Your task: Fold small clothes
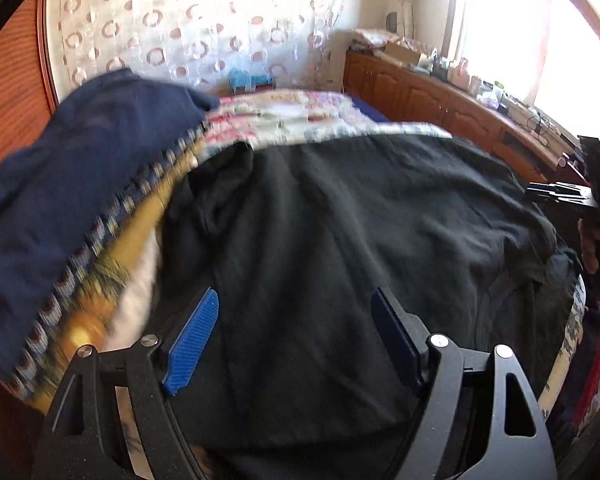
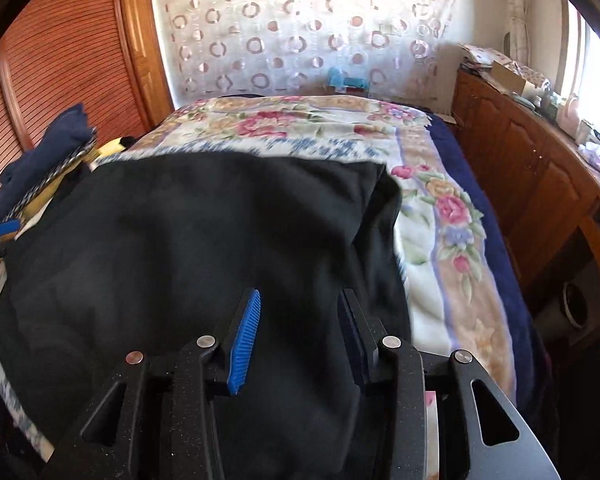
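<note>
Hand-held grippers held over a black garment on the bed.

The left hand-held gripper (image 1: pixel 294 336) is spread wide, the right hand-held gripper (image 2: pixel 300 330) narrower; nothing is gripped. The black garment (image 1: pixel 340 220) is spread on the bed (image 2: pixel 440 240), navy cloth (image 1: pixel 80 168) at ten o'clock.

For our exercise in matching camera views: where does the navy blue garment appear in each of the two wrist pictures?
Left wrist view: the navy blue garment fills the left side, large and blurred, left of the black garment.
Right wrist view: the navy blue garment is small at the left edge, before the wooden slatted door.
Shared landmark: the circle-patterned curtain.
</note>
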A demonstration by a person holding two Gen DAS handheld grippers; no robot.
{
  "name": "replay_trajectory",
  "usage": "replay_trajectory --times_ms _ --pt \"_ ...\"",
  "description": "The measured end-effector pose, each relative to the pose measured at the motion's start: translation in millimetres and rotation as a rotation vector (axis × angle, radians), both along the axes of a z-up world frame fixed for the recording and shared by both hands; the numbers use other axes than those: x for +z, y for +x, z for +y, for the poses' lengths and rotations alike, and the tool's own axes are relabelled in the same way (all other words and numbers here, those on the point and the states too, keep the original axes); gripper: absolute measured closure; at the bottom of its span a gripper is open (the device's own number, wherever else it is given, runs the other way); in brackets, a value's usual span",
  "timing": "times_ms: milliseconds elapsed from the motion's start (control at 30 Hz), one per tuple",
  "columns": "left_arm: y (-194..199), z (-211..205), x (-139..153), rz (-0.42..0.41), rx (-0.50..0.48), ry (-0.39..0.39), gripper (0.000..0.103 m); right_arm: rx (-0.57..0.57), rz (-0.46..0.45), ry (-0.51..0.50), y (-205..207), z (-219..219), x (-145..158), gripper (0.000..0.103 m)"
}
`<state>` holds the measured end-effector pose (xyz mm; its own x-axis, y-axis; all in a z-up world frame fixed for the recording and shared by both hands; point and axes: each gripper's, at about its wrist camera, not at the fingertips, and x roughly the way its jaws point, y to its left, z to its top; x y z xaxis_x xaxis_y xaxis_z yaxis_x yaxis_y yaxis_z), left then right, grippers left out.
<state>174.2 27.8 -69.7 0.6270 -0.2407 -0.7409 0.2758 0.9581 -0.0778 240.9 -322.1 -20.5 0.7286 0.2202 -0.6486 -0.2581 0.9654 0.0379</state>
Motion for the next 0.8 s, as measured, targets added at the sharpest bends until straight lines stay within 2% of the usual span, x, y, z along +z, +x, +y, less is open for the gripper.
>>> replay_trajectory --times_ms 100,200,300,333,433,500,800 --pt "-9 -2 -12 0.024 -0.014 0.0 0.024 -0.002 -0.044 -0.018 -18 3 -5 0.061" --pt "-9 -4 -23 0.06 -0.003 0.004 0.024 0.014 -0.052 -0.019 -29 5 -12 0.054" --pt "-13 -7 -24 0.048 0.005 0.015 0.024 -0.006 -0.067 -0.058 -37 9 -17 0.054" --pt "-14 -8 -24 0.044 0.007 0.024 0.024 -0.033 -0.077 -0.09 -37 13 -16 0.054" --pt "-15 -15 -29 0.025 -0.004 0.069 0.02 -0.036 -0.036 -0.055 -30 8 -18 0.054" --pt "-15 -24 -32 0.024 -0.014 0.111 0.017 -0.048 -0.033 -0.081 -26 10 -21 0.054" --pt "-12 -22 -33 0.023 -0.011 0.108 0.016 -0.05 -0.034 -0.065 -23 9 -27 0.053"
